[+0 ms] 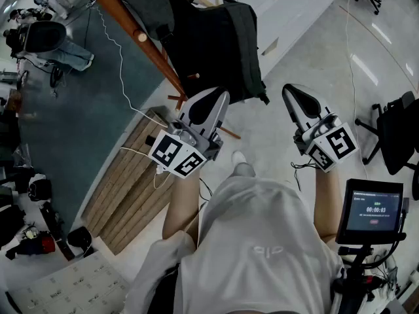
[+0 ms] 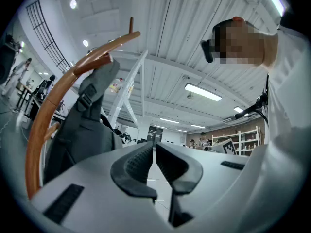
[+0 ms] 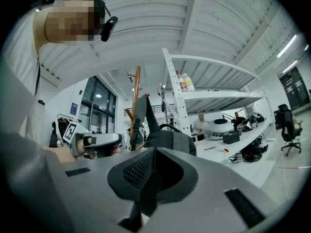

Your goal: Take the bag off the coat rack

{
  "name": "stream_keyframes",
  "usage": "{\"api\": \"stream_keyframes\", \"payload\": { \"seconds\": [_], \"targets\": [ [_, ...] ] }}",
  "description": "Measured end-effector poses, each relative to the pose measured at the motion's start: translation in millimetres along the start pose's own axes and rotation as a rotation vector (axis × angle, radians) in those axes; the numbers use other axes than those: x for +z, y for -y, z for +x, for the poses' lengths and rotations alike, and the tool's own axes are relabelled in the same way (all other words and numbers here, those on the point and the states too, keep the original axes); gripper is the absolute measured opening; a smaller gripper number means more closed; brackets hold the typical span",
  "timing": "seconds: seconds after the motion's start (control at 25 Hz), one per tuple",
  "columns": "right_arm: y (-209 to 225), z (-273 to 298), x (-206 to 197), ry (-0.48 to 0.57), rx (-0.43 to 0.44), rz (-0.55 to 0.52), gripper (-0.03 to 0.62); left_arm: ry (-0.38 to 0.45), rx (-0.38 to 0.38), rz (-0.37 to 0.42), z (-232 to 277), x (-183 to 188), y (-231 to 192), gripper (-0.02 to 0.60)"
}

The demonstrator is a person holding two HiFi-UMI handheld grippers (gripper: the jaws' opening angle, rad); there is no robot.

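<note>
A dark grey backpack (image 1: 219,41) hangs by its strap from the wooden coat rack (image 1: 131,28), whose pole slants across the head view. My left gripper (image 1: 220,98) is shut and empty, with its tips just below the bag's lower edge and apart from it. My right gripper (image 1: 292,91) is also shut and empty, to the right of the bag. In the left gripper view the backpack (image 2: 80,130) hangs on the rack's pole (image 2: 46,115), left of the closed left gripper (image 2: 154,152). The right gripper view shows the backpack (image 3: 170,141) and rack (image 3: 137,96) beyond the closed right gripper (image 3: 154,154).
A wooden slatted platform (image 1: 127,188) lies at the rack's foot, with a white cable (image 1: 121,70) trailing over it. A white shelf unit (image 1: 294,8) stands behind the bag. An office chair (image 1: 399,133) and a small screen on a stand (image 1: 374,211) are at right.
</note>
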State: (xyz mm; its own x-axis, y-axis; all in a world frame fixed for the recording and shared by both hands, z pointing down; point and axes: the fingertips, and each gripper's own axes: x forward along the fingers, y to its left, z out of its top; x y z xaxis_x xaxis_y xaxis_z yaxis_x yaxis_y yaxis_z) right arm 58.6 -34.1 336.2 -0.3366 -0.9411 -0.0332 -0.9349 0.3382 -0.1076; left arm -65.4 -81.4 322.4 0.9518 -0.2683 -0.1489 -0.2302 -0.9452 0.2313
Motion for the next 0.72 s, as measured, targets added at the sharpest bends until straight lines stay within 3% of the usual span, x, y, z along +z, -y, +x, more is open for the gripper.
{"api": "stream_keyframes", "payload": {
  "seconds": [0.24,0.48,0.72],
  "targets": [
    [-2.6,72.9,19.6,0.033,0.068,-0.011,0.012,0.001,0.077,0.038,-7.3,23.4,-62.8,0.008],
    [3.1,134.1,29.1,0.028,0.192,-0.022,0.014,0.017,0.253,0.091,-25.2,31.3,-101.2,0.009],
    [11.0,173.7,59.7,0.081,0.317,-0.040,0.015,0.019,0.408,0.146,-34.7,35.3,-114.5,0.135]
  ]
}}
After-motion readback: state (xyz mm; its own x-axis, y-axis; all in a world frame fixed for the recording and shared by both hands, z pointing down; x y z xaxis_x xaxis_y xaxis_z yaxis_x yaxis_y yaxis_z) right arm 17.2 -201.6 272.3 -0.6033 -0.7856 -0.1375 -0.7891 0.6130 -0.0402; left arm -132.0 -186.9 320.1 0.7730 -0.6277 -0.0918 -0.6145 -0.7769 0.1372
